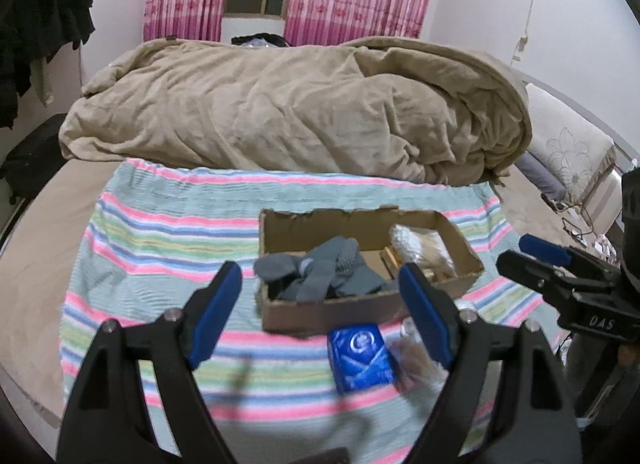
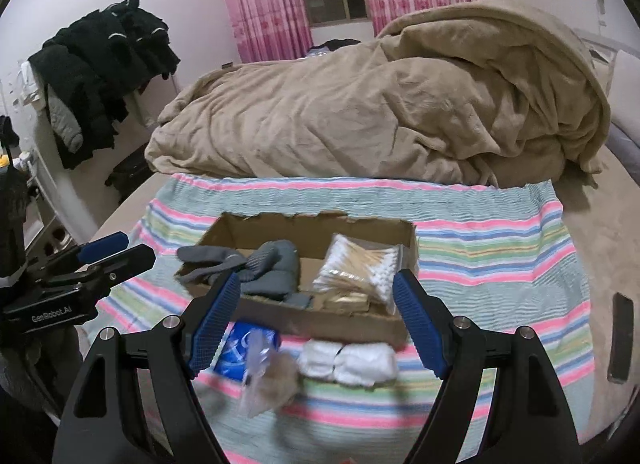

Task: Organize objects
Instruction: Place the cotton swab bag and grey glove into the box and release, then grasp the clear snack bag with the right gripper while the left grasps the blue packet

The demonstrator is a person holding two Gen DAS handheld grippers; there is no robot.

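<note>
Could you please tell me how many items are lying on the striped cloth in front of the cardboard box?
3: a blue packet at left, a clear bag beside it, and a white bundle at right. The gripper fingers may hide others.

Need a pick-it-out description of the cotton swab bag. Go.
Find the striped towel spread on the bed, then the open cardboard box sitting on it. The cotton swab bag lies in the box's right half, beside the grey socks: clear plastic, wooden sticks, white tips.
</note>
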